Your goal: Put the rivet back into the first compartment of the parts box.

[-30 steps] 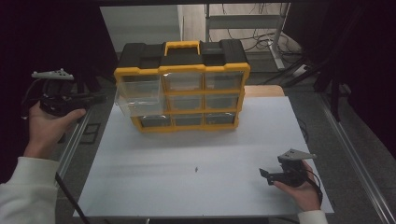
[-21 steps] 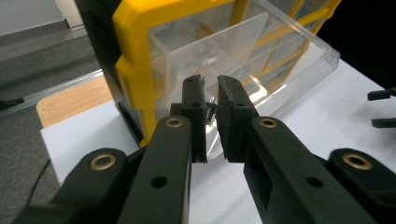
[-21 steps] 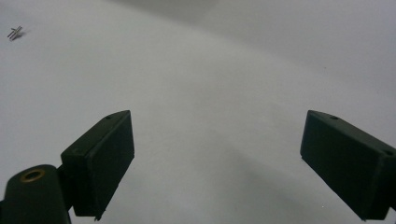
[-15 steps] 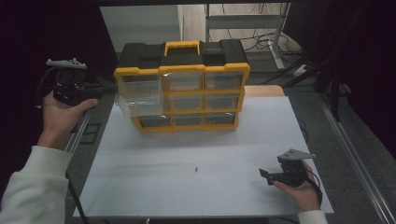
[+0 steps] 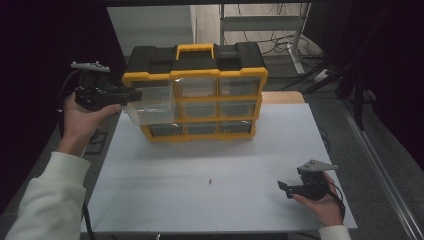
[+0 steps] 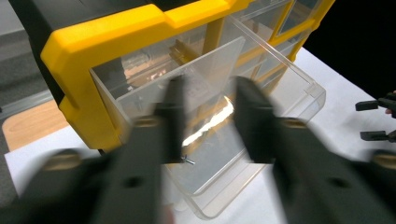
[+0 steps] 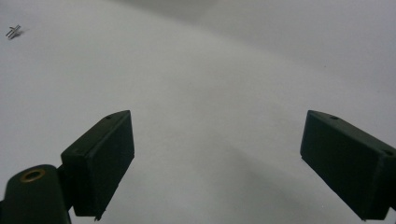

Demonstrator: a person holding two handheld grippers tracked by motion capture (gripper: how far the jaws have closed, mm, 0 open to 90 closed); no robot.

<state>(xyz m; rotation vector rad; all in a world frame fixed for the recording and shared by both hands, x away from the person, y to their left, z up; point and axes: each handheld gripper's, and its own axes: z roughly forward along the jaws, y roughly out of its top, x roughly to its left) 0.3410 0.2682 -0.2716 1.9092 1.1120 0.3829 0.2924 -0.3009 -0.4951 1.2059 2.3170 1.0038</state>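
A yellow and black organizer [image 5: 200,90] with clear drawers stands at the back of the white table [image 5: 225,160]. Its top-left drawer [image 5: 150,107] is pulled out, also seen up close [image 6: 261,93]. My left gripper [image 5: 134,95] reaches over that drawer from the left. Its jaws have just been opening and stand apart above the drawer [image 6: 208,119], pressing on nothing. A small screw [image 6: 187,160] lies on the drawer floor. My right gripper [image 5: 286,189] rests open at the table's front right, nothing between its fingers [image 7: 210,158].
Another small screw [image 5: 211,181] lies on the table's middle, seen far left in the right gripper view [image 7: 13,31]. A wooden board [image 5: 282,97] shows behind the organizer's right side. A metal rail [image 5: 385,170] runs along the table's right edge.
My left hand has moved right and a little up, bringing its gripper from beside the table to over the pulled-out drawer. The right hand has stayed still.
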